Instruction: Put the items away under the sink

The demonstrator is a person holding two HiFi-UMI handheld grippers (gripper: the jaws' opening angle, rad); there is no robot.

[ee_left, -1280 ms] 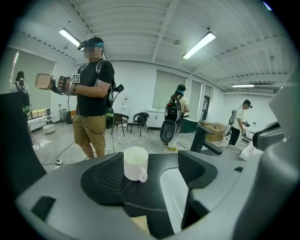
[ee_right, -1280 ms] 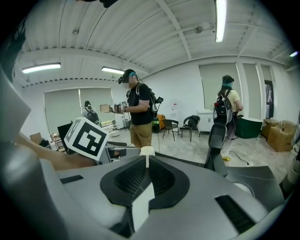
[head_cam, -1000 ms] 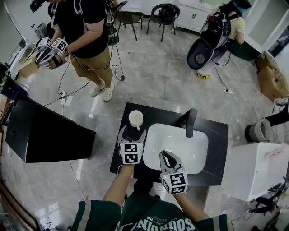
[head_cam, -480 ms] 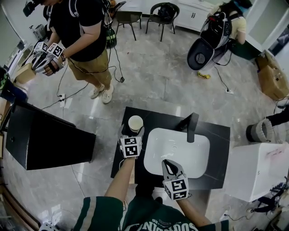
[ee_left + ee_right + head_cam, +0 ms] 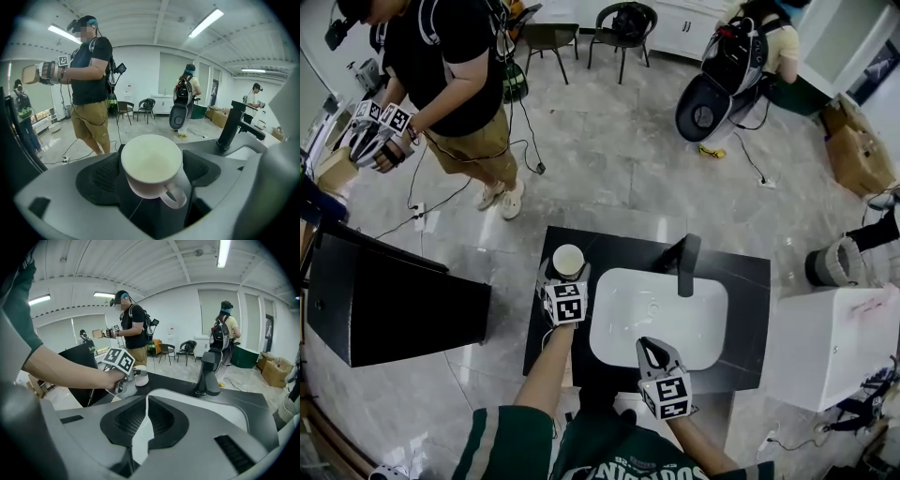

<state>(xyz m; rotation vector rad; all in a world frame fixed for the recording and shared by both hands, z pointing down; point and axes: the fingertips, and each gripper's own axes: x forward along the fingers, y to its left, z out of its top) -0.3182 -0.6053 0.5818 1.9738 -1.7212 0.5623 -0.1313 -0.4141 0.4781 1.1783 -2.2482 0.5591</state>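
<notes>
Mug (image 5: 568, 260): white, upright and empty, on the black counter (image 5: 741, 281) at centre-left of the head view, just left of the basin (image 5: 614, 328).
Left gripper (image 5: 565, 277): jaws wide apart and just been opening. The mug stands between the pads with a thin gap on each side.
Right gripper (image 5: 147, 399): jaw tips together with nothing between them, at the basin's near rim, lower centre of the head view.
Hidden, mug: in the head view the left gripper covers the foot and handle. The left gripper view shows the handle pointing toward the lower right of the frame.
Hidden, storage: no view shows the space under the sink, because the counter top covers it.
Cut off: the wearer's torso at the bottom edge, and a bystander (image 5: 455, 56) at the upper left edge.
Faucet (image 5: 684, 262): dark, at the basin's far rim.
Change, left gripper: a second ago the mug stood just beyond the jaw tips. The jaws now flank it.
Change, right gripper: it was over the basin. It now sits lower in the frame at the rim.
</notes>
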